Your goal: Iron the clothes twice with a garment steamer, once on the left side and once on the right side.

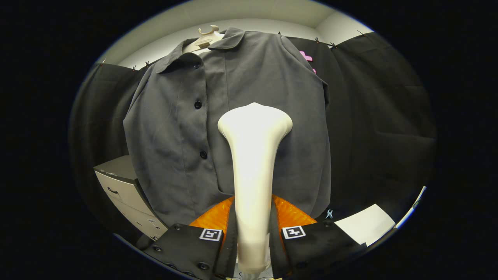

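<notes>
Gripping smooth flared steamer (253, 163), gripper (253, 229)

Fisheye on hand-held gripper (253, 233), facing forward along fingers, close to hanging shirt (233, 116).

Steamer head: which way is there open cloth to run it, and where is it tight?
The gripper is shut on the steamer. On the shirt, plain cloth lies above the head and on the panel beyond it. Tight: the button placket beside the head, and the cabinet by the hem.
</notes>
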{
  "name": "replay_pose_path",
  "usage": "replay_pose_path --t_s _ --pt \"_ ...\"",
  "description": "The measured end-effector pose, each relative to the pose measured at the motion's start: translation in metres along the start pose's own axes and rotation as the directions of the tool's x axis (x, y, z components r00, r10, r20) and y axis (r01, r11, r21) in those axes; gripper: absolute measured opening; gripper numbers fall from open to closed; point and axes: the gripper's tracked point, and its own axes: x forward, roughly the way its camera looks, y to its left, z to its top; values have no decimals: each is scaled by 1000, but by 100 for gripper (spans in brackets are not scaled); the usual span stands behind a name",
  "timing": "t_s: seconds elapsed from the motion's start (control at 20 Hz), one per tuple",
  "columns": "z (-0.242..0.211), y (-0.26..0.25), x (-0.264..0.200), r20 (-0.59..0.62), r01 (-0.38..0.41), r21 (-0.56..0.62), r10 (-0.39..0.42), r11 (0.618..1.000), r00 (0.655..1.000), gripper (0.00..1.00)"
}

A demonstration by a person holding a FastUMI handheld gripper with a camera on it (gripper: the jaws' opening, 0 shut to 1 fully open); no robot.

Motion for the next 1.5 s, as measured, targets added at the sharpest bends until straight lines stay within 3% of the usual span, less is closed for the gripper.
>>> replay_pose_path --t_s 1.05,1.5 --pt "-109 -27 1 -193 56 26 -50 998 980 43" --pt "-131 -38 -5 -239 82 37 -71 996 969 43"
